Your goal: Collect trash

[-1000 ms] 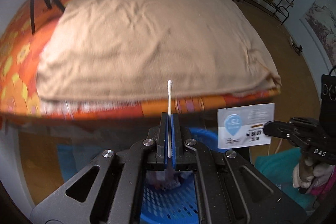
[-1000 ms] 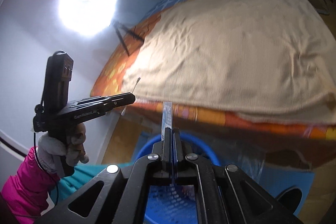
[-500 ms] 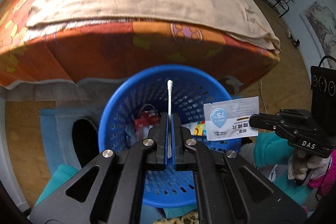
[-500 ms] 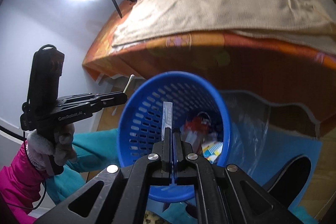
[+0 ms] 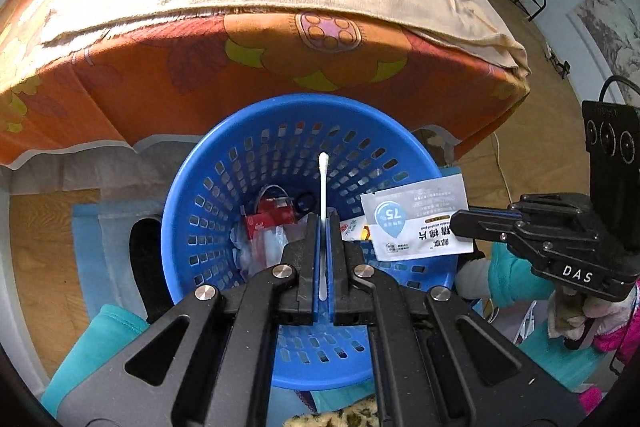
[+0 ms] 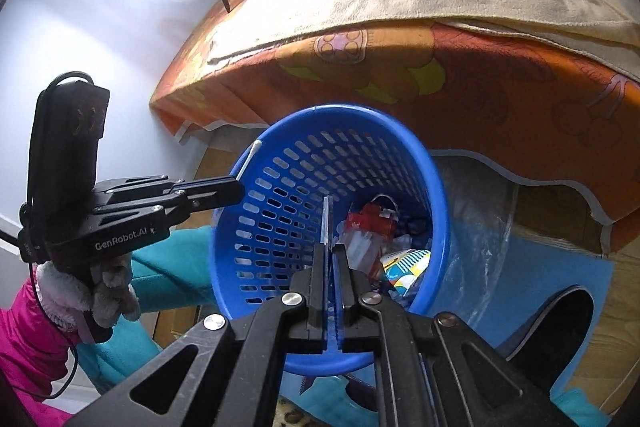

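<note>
Left gripper (image 5: 323,223) clamped on white cotton swab (image 5: 322,195), right gripper (image 6: 331,251) apparently pinching flat white wipe sachet (image 5: 416,217), both over blue perforated plastic basket (image 5: 248,163)

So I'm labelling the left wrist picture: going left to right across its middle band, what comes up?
Red wrapper in the blue basket → cotton swab → white sachet → right gripper.
</note>
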### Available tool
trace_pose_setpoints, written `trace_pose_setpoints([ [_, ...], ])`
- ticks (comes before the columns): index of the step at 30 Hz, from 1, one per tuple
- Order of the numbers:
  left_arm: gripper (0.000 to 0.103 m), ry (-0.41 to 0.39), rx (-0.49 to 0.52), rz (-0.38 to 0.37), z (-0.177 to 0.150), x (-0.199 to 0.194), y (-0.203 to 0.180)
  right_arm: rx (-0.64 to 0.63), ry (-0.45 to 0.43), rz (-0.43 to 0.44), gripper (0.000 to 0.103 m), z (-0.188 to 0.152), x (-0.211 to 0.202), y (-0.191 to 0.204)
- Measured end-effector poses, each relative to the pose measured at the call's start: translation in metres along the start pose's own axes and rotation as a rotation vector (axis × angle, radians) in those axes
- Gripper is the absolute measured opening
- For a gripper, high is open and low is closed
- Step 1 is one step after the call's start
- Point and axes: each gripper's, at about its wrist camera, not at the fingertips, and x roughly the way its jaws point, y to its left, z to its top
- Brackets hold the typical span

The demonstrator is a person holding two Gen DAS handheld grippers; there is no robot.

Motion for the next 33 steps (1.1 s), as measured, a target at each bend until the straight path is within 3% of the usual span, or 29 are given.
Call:
trace_pose_setpoints([
  [5,0.0,-0.003,0.019,0.011,0.0,0.001,-0.003,0.011,0.005,-0.005,0.006,-0.002,0.001,-0.002],
  [9,0.0,0.007,0.016,0.013,0.0,0.003,-0.002,0.014,0.003,-0.007,0.022,-0.002,0.001,-0.002],
  [12,0.003,0.015,0.013,0.016,0.0,0.004,-0.002,0.011,0.001,-0.015,0.028,-0.002,0.0,-0.002],
  [16,0.042,0.003,0.007,0.023,0.0,0.003,-0.001,0.008,0.001,-0.041,0.04,-0.002,0.001,-0.001],
  [21,0.047,-0.009,-0.002,0.036,0.002,0.0,0.001,-0.005,-0.01,-0.077,0.056,-0.002,-0.001,-0.001],
  [23,0.059,-0.009,-0.012,0.043,0.003,0.001,0.003,-0.008,-0.016,-0.097,0.065,-0.001,-0.002,-0.001],
  [27,0.06,-0.01,-0.022,0.058,0.004,0.0,0.006,-0.002,-0.029,-0.13,0.08,0.001,-0.005,-0.004],
  [33,0.06,-0.009,-0.034,0.073,0.006,-0.001,0.009,-0.001,-0.043,-0.21,0.086,0.003,-0.01,-0.006],
])
